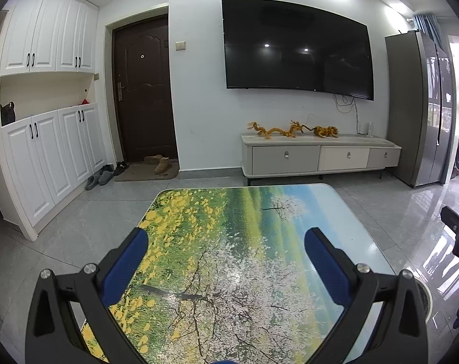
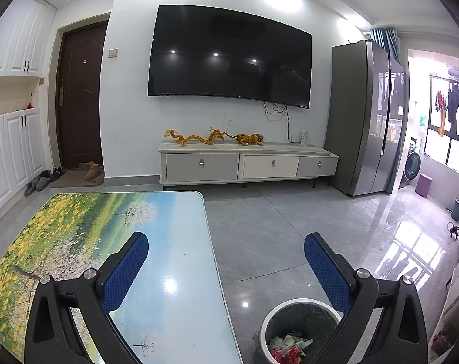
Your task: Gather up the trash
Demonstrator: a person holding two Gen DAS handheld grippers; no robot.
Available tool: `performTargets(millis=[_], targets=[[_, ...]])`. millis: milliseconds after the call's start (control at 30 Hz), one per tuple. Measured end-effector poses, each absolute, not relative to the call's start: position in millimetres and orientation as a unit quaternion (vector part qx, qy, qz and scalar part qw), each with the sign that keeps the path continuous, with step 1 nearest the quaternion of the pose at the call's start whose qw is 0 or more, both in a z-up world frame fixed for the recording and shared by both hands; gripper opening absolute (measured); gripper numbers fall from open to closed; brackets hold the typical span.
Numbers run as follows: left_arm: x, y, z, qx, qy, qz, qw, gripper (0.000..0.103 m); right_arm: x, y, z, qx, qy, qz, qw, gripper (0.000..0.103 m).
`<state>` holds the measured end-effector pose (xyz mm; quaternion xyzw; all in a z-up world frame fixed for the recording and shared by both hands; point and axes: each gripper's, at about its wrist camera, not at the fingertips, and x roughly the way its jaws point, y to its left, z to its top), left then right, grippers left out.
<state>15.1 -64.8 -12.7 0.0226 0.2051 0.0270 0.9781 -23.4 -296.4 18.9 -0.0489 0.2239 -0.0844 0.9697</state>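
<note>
Crumpled wrappers and paper scraps (image 2: 288,347) already lie in the round white-rimmed bin (image 2: 267,318) on the floor beside the glossy landscape-printed desk (image 2: 174,273), near enough to drop into. Left gripper (image 1: 226,251) and right gripper (image 2: 226,251) hover with jaws apart and empty, so I'd judge collecting is done.

One tabletop (image 2: 174,273); one trash bin (image 2: 267,323) at five o'clock, holding several wrappers (image 2: 290,348), too jumbled to count. One television (image 2: 229,54), one three-drawer TV cabinet (image 2: 247,163), three golden figurines (image 2: 214,138), one refrigerator (image 2: 362,115) at two o'clock.
</note>
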Motion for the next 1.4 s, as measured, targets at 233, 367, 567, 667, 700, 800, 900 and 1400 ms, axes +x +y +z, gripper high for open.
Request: performTargets(millis=[233, 367, 567, 667, 700, 800, 900, 1400], targets=[[13, -69, -11, 0.028, 0.203, 0.02, 0.979, 0.103, -26, -303, 18, -0.045, 0.225, -0.09, 0.969, 0.103], [11, -70, -11, 0.028, 0.203, 0.02, 0.979, 0.103, -27, -305, 18, -0.043, 0.226, -0.091, 0.969, 0.103], [11, -70, -9, 0.03, 0.202, 0.02, 0.979, 0.103, -27, -306, 18, -0.043, 0.226, -0.095, 0.969, 0.103], [10, -70, -9, 0.029, 0.201, 0.02, 0.979, 0.103, -27, -307, 18, -0.045, 0.226, -0.101, 0.968, 0.103], [10, -70, -9, 0.029, 0.201, 0.02, 0.979, 0.103, -28, -308, 17, -0.045, 0.226, -0.103, 0.968, 0.103], [10, -70, -10, 0.029, 0.202, 0.02, 0.979, 0.103, -29, -309, 17, -0.045, 0.225, -0.107, 0.967, 0.103], [10, -70, -9, 0.029, 0.204, 0.021, 0.978, 0.103, -29, -310, 16, -0.046, 0.223, -0.111, 0.967, 0.103], [14, -70, -9, 0.031, 0.209, 0.019, 0.977, 0.103, -29, -317, 11, -0.047, 0.231, -0.119, 0.964, 0.103]])
